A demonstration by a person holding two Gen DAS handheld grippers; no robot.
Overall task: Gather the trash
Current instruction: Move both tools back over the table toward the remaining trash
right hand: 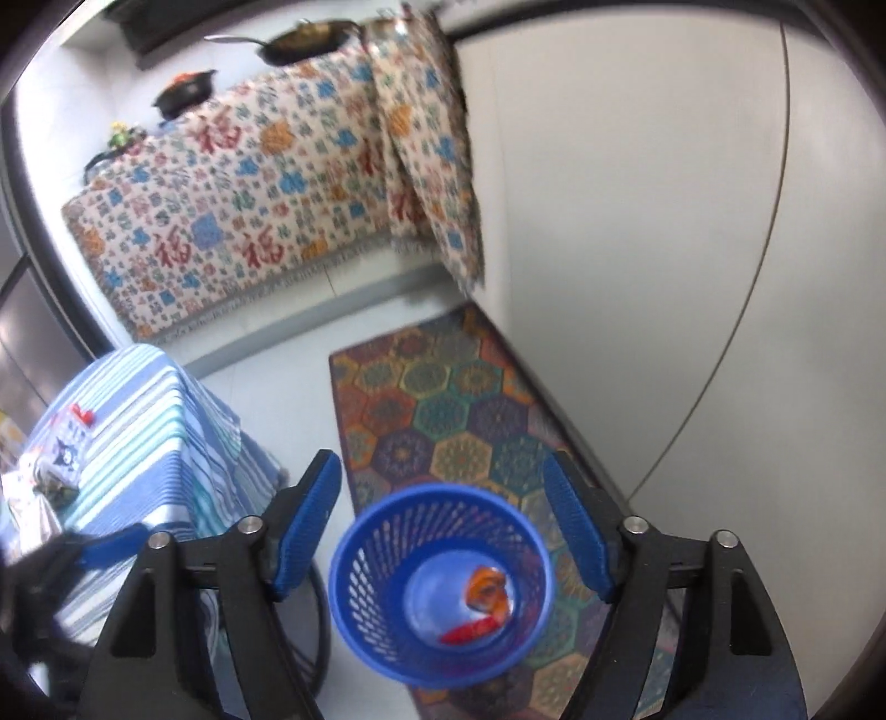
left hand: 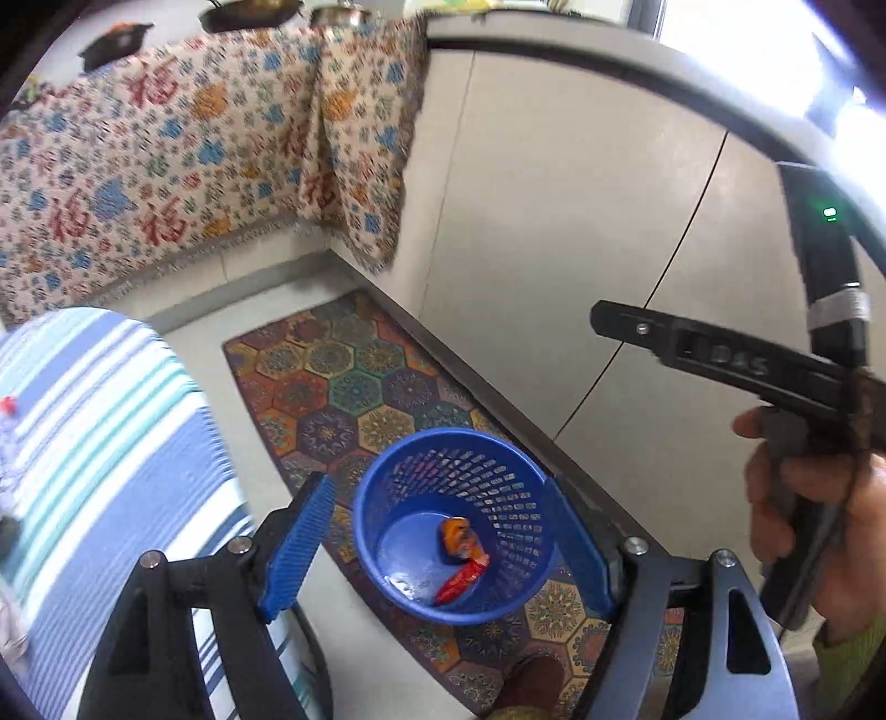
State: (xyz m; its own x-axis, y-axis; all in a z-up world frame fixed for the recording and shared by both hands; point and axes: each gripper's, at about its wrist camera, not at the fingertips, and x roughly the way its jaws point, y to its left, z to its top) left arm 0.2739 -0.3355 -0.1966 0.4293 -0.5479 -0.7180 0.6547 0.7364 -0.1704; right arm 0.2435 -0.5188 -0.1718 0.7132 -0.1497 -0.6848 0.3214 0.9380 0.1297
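We are in a home kitchen. A frying pan (right hand: 307,39) and a dark lidded pot (right hand: 185,94) sit on a worktop (right hand: 72,83) along the far wall, its front draped with a flowered cloth (right hand: 249,210) bearing red characters. Pale cabinet doors (right hand: 637,249) run along the right. On the light floor (right hand: 266,399) lies a bright patterned mat (right hand: 443,410), with a blue plastic basket (right hand: 382,626) standing on it. A small table under a striped cloth (right hand: 149,443) stands at left.

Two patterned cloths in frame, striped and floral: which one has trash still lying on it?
The blue-and-white striped tablecloth, on the table at the left: wrappers lie on top. The floral cloth with red characters drapes the far counter, which holds pans.
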